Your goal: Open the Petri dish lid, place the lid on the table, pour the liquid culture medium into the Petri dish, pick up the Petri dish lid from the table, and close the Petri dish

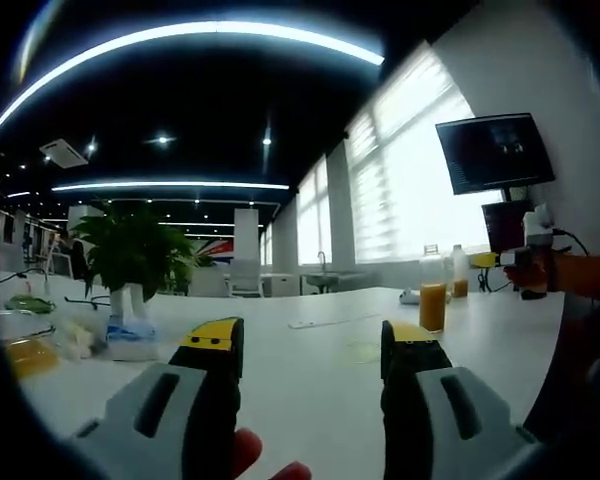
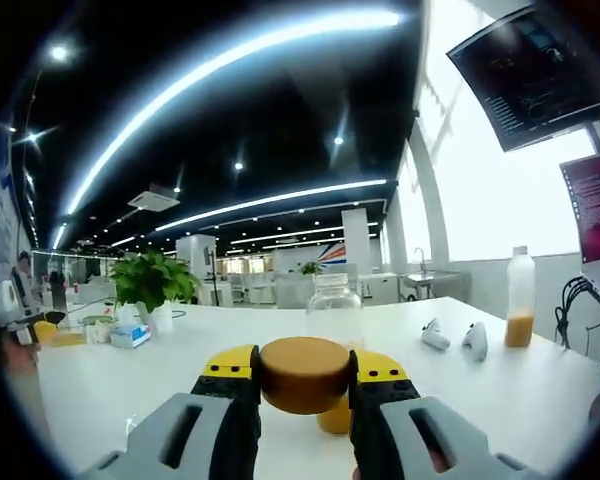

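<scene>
In the left gripper view my left gripper (image 1: 310, 345) stands open over the white table (image 1: 280, 380), nothing between its yellow-tipped jaws. A faint round clear Petri dish (image 1: 365, 350) lies just beyond the right jaw. Behind it stands a glass bottle of orange liquid (image 1: 433, 300). A hand at the right edge holds the other gripper (image 1: 520, 258). In the right gripper view my right gripper (image 2: 305, 378) is shut on a round brown cap (image 2: 305, 372). The glass bottle (image 2: 335, 298) rises right behind the cap, orange liquid showing low between the jaws.
A second bottle with orange liquid (image 2: 520, 300) and two small white objects (image 2: 455, 338) stand at the right. A potted plant (image 1: 130, 255) and a blue tissue box (image 1: 130, 335) sit at the left. A flat strip (image 1: 320, 322) lies mid-table. A monitor (image 1: 495, 150) hangs on the wall.
</scene>
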A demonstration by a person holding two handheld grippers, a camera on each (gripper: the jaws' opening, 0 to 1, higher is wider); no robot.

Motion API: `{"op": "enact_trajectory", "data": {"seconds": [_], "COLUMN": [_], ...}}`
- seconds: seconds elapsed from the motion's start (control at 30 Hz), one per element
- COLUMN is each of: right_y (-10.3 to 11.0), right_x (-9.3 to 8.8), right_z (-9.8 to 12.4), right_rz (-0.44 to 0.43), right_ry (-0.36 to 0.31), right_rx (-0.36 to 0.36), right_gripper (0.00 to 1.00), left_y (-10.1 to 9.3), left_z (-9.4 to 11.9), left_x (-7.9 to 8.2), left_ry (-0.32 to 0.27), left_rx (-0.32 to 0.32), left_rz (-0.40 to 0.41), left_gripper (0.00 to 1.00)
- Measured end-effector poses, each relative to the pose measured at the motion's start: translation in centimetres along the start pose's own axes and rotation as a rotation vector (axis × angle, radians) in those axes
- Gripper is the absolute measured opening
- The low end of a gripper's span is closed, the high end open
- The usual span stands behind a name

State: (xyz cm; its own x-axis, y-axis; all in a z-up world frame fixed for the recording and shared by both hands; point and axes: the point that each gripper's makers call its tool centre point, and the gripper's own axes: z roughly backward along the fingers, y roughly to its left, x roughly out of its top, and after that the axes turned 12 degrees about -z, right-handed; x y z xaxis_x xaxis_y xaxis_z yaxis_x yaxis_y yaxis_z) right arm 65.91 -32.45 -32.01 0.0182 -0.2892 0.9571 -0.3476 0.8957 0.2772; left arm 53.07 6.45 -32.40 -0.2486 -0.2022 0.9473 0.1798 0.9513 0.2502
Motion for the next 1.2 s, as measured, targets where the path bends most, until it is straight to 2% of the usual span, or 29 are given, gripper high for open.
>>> {"op": "enact_trajectory", "data": {"seconds": [0.5, 0.67, 0.9, 1.2], "right_y": [0.5, 0.6, 0.3, -0.4], "right_x": [-3.8, -4.2, -7.2, -8.7], "right_z": [0.3, 0.5, 0.8, 0.9], "right_rz": [-0.015, -0.022, -0.028, -0.047], "right_ry": [0.072, 0.078, 0.162, 0.205], "right_rx": [0.008, 0.007, -0.004, -0.02], "right_gripper": [0.3, 0.3, 0.3, 0.3], "left_y": [0.0, 0.1, 0.0, -0.3], "left_z": [-0.2, -0.1, -0.1, -0.3], "left_x": [0.2, 0.4, 0.3, 0.5], "left_ry": [-0.007, -0.011, -0.012, -0.019], "left_rx": [0.0, 0.001, -0.003, -0.016], "left_rz": [0.0, -0.003, -0.003, -0.004], "left_gripper": [0.47, 0.47, 0.47, 0.47]}}
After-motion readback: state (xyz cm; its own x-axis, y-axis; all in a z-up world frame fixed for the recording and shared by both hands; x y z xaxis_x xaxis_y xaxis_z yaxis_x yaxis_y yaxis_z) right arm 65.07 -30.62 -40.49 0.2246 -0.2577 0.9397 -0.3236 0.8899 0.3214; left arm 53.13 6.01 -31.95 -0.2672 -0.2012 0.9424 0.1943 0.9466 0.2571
